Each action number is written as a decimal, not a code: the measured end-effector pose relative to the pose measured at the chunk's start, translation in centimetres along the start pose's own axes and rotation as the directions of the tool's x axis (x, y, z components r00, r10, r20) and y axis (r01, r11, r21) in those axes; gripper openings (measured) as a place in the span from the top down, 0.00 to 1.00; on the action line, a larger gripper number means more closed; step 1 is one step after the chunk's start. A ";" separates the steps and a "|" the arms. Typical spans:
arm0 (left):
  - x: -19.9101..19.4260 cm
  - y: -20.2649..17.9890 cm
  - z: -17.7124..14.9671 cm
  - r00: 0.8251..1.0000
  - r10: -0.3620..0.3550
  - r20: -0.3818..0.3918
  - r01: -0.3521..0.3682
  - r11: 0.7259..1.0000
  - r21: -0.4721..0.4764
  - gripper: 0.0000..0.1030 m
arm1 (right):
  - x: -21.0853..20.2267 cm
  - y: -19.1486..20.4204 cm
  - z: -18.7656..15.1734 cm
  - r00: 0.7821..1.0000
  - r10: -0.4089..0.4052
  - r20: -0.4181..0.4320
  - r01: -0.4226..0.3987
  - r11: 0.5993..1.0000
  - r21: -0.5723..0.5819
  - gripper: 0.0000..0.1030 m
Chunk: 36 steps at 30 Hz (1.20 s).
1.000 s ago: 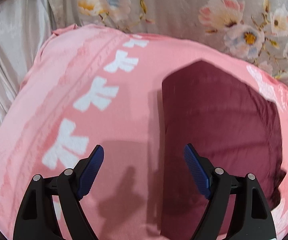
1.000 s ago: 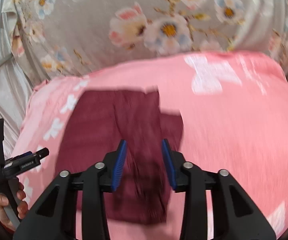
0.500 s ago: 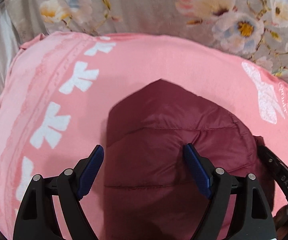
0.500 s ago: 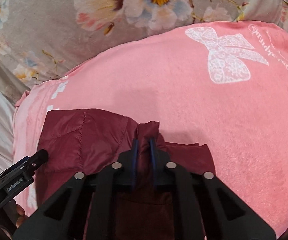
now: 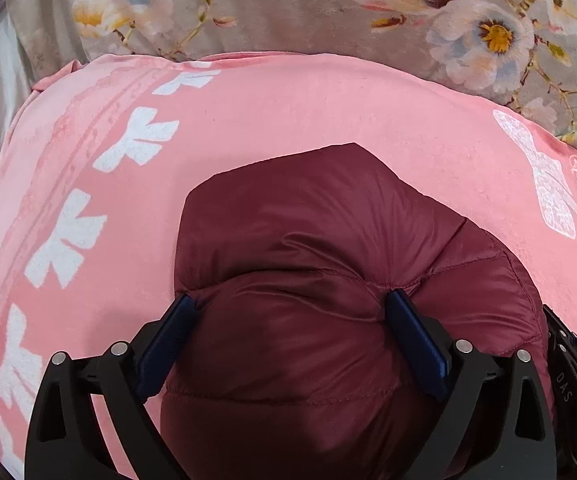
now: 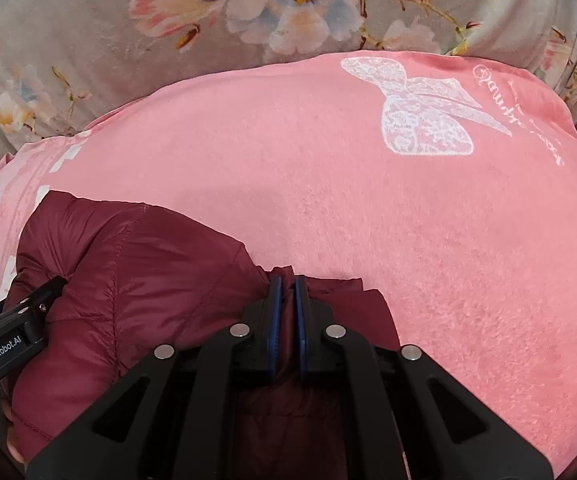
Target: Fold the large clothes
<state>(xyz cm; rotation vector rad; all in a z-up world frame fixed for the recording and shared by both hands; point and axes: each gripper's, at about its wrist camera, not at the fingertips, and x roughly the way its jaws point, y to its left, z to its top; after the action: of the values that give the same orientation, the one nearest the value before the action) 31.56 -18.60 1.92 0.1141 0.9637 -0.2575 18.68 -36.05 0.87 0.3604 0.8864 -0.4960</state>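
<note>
- Maroon quilted puffer jacket (image 5: 328,280): lies bunched on a pink blanket, toward the near edge in both wrist views; shiny fabric, stitched quilting lines, a pointed fold facing the far side.
- Pink blanket (image 5: 288,120): plush, spread beneath the jacket; a column of white bow prints (image 5: 68,236) runs down its left side in the left wrist view; a large white lace-pattern bow (image 6: 420,112) with cursive lettering beside it sits at the far right.
- Grey floral bedcover (image 6: 128,60): lies beyond the blanket, printed with pale pink, white and blue flowers.
- Left gripper (image 5: 290,306): black frame, blue pads; jaws opening, standing wide to either side of a puffed section of the jacket. Both pads lie against the swollen fabric at its flanks; a firm clamp cannot be told.
- Right gripper (image 6: 287,284): black frame, blue pads; jaws nearly together, pinching a thin ridge of the jacket's fabric at its far right edge.
- In the right wrist view the left gripper's black body shows at the left edge, bearing the label "GenRobot.AI", against the jacket.
</note>
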 end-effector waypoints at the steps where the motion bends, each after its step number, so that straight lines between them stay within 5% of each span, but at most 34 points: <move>1: 0.1 0.0 -0.1 1.000 0.002 0.003 -0.002 1.000 0.000 0.05 | 0.1 0.0 0.0 1.000 -0.003 0.002 0.003 1.000 -0.002 0.95; 15: 0.9 -0.6 -0.5 0.999 0.028 0.029 -0.028 1.000 0.008 0.05 | 0.8 0.2 -0.1 1.000 -0.014 -0.008 0.014 1.000 -0.011 0.95; 20: -1.6 1.0 -0.6 1.000 -0.018 -0.017 0.019 0.999 0.050 0.05 | -2.6 -1.6 0.3 0.996 0.090 -0.021 -0.090 0.996 0.006 0.91; 27: -8.0 2.0 -5.5 0.999 0.024 -0.032 -0.018 0.983 0.181 0.06 | -10.1 -1.8 -4.1 0.984 0.170 -0.061 -0.178 0.973 -0.148 0.91; 32: -8.2 1.7 -9.4 0.997 0.035 -0.067 -0.020 0.977 0.211 0.05 | -9.5 -1.0 -8.5 0.984 0.132 -0.122 -0.156 0.963 -0.221 0.92; 36: -7.8 1.8 -10.2 0.998 0.039 -0.053 -0.029 0.985 0.171 0.05 | -9.0 -1.2 -9.7 0.986 0.137 -0.094 -0.152 0.971 -0.184 0.93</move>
<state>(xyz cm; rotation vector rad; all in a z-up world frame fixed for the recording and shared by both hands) 19.68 -13.40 2.47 0.2956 0.9941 -0.3066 6.98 -29.91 2.30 0.2684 0.9694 -0.2603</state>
